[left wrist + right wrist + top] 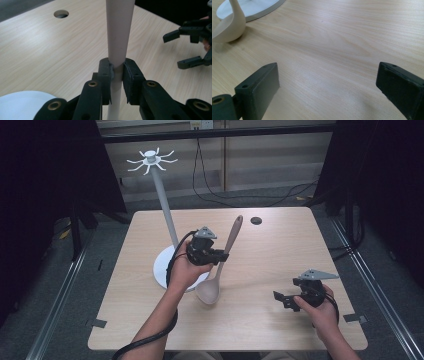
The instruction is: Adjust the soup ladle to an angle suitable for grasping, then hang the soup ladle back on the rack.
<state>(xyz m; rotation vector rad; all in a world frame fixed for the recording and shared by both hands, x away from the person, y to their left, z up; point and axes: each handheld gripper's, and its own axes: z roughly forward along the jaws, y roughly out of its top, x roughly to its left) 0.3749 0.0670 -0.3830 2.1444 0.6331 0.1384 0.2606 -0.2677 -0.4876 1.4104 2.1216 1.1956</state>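
In the high view the left gripper holds a pale wooden spoon by the lower part of its handle, near the bowl; the bowl sits low by the table and the handle leans up and away; just beside it stands a white rack with hooks on top and a round base; the right gripper rests apart, near the front right edge

In the left gripper view the jaws are clamped on the spoon's handle, which rises straight between the pads; the grip is narrow and on a tapering, smooth shaft, so I judge the spoon could pivot or slide down if tilted further

In the right gripper view the jaws stand wide apart over bare wood, holding nothing; the spoon's bowl lies at far left against the rack's base; a swing toward the hooks might knock the rack's pole and tip it
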